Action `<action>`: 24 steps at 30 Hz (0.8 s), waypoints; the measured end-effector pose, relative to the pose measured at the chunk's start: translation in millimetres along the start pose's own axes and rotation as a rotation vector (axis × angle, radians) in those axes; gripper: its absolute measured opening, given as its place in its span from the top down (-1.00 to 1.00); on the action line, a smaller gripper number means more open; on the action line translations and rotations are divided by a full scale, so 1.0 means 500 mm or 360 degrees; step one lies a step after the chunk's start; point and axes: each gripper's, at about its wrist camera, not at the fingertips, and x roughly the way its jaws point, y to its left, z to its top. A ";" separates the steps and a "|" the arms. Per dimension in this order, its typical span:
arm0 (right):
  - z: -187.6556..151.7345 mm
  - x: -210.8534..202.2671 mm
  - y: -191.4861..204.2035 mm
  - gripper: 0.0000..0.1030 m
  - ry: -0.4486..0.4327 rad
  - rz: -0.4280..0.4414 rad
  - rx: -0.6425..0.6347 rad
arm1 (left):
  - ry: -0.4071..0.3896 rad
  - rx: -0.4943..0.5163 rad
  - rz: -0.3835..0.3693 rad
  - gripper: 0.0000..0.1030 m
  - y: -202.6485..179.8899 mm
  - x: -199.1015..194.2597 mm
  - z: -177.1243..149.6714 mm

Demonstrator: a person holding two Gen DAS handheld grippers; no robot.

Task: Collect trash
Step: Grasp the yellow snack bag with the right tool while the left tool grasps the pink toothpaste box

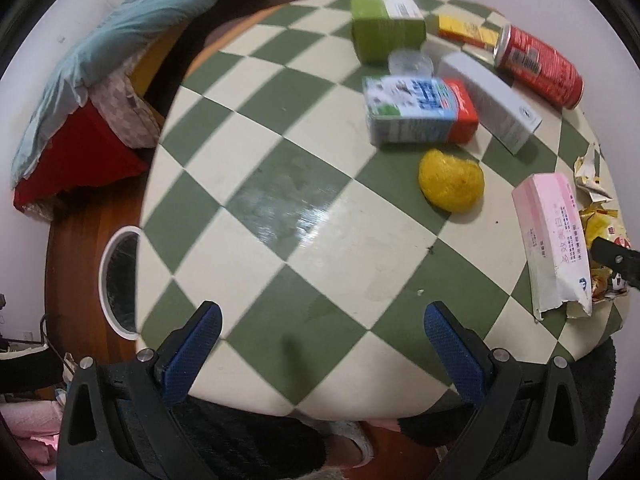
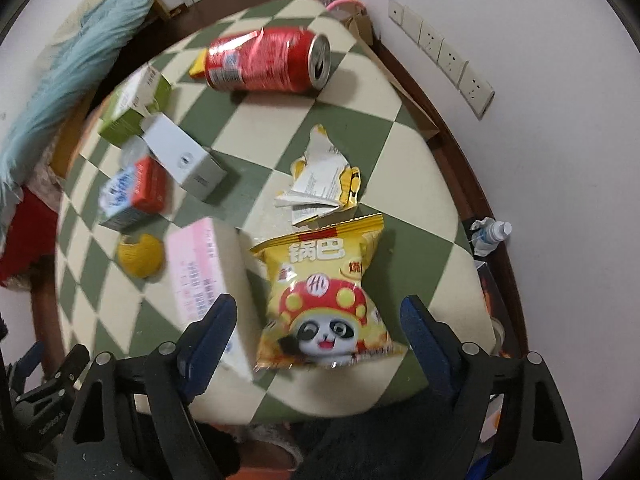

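Observation:
On the green-and-cream chequered table [image 1: 280, 200] lies scattered trash. My right gripper [image 2: 320, 300] is open and points down, with a yellow panda snack bag [image 2: 324, 292] flat between its jaws; the pads stand clear of it. Beside the bag lie a pink box [image 2: 200, 272] and a torn wrapper [image 2: 320, 176], with a red can [image 2: 264, 60] on its side farther back. My left gripper [image 1: 323, 308] is open over bare table near the front edge. Ahead of it are a yellow lump [image 1: 450, 180], a blue-and-red carton [image 1: 420, 108], a white box [image 1: 492, 96] and a green box [image 1: 384, 28].
A white-rimmed bin [image 1: 120, 280] with a dark liner stands on the floor left of the table. A bed with a light-blue blanket [image 1: 120, 32] lies beyond. Wall sockets [image 2: 440, 52] and a plastic bottle [image 2: 490, 236] are on the right. A slippered foot [image 1: 348, 436] shows below the table edge.

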 end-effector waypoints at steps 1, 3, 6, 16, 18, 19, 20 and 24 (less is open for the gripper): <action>0.000 0.010 0.002 -0.66 0.0019 -0.0004 -0.0015 | 0.0012 -0.0002 -0.0008 -1.00 -0.008 0.005 0.001; 0.000 0.037 0.002 -0.65 0.0053 -0.0033 -0.0038 | 0.0021 0.0004 -0.0035 -1.00 -0.027 0.003 0.005; -0.005 0.058 -0.010 -0.21 0.0068 0.0011 -0.0034 | -0.0005 0.0025 -0.0129 -1.00 -0.064 -0.021 0.018; -0.055 0.029 -0.133 -0.11 -0.0044 0.0007 0.0201 | 0.0124 0.0060 -0.0545 -0.91 -0.235 -0.009 0.087; -0.061 0.027 -0.153 -0.11 -0.0064 0.0055 0.0273 | 0.0143 0.0057 -0.0568 -0.90 -0.257 -0.001 0.096; -0.064 0.025 -0.157 -0.11 -0.0075 0.0054 0.0290 | 0.0155 0.0060 -0.0564 -0.85 -0.270 0.004 0.101; -0.065 0.024 -0.158 -0.11 -0.0081 0.0051 0.0295 | 0.0157 0.0067 -0.0554 -0.59 -0.278 0.009 0.103; -0.066 0.029 -0.158 -0.11 -0.0092 0.0059 0.0305 | 0.0184 0.0106 -0.0507 -0.27 -0.291 0.036 0.106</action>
